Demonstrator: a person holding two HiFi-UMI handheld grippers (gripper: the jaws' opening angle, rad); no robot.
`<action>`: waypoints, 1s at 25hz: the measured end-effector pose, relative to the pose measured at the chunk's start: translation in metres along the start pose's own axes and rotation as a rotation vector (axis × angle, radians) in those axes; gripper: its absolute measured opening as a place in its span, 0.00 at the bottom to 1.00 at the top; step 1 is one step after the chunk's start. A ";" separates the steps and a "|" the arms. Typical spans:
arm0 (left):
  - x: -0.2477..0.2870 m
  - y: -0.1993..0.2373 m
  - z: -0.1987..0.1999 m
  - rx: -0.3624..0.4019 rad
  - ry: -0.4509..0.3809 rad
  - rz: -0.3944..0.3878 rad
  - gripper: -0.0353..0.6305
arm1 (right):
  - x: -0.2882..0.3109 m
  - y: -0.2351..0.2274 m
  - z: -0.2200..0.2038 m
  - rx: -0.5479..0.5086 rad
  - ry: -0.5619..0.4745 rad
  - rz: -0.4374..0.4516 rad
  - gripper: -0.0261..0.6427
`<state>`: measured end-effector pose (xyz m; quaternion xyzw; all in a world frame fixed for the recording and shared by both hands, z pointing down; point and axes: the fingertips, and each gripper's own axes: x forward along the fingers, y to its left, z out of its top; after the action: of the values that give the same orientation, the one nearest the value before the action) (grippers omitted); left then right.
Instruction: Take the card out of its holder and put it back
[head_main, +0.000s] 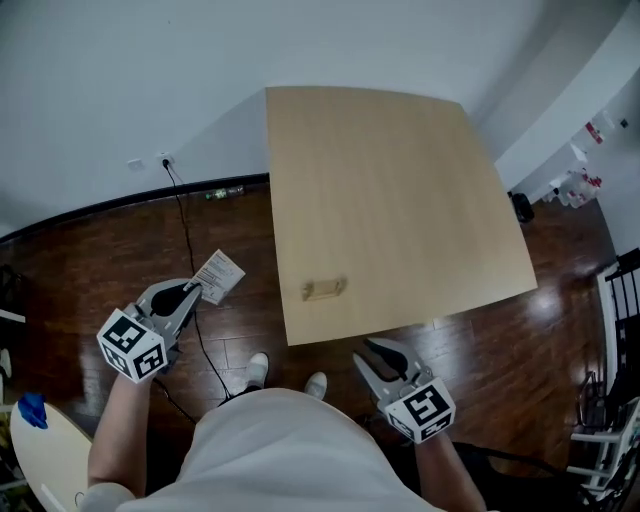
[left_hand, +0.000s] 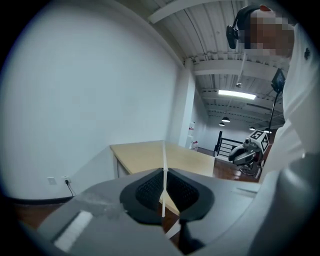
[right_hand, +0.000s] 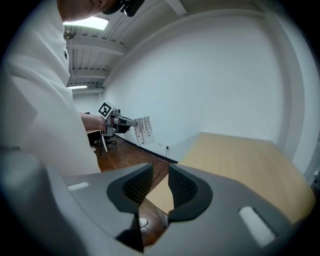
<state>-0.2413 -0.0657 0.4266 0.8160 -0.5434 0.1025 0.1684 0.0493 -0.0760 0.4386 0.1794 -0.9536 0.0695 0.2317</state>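
Note:
A small wooden card holder (head_main: 324, 289) lies empty near the front edge of the light wooden table (head_main: 400, 200). My left gripper (head_main: 195, 293) hangs over the floor to the left of the table, shut on a white printed card (head_main: 218, 275). In the left gripper view the card (left_hand: 164, 170) stands edge-on between the black pads (left_hand: 147, 190). The right gripper view shows that card (right_hand: 143, 130) from the side. My right gripper (head_main: 378, 358) is below the table's front edge, its jaws slightly apart with nothing between them (right_hand: 161, 187).
A black cable (head_main: 190, 250) runs over the dark wood floor from a wall socket (head_main: 165, 160). A round pale table with a blue object (head_main: 32, 410) is at the lower left. A black railing (head_main: 620, 290) and white-and-red items (head_main: 580, 185) stand at the right. The person's feet (head_main: 258, 368) are by the table.

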 end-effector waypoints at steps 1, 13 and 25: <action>-0.006 0.001 -0.003 -0.009 0.000 0.016 0.08 | 0.002 0.001 0.001 -0.005 0.003 0.012 0.19; -0.032 0.001 -0.020 -0.022 -0.001 0.044 0.08 | 0.024 0.017 0.009 -0.046 0.009 0.090 0.19; 0.054 -0.022 0.007 0.102 0.027 -0.272 0.08 | -0.006 0.012 -0.008 0.059 0.014 -0.128 0.19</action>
<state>-0.2004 -0.1072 0.4355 0.8881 -0.4197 0.1171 0.1464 0.0532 -0.0609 0.4420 0.2462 -0.9360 0.0838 0.2371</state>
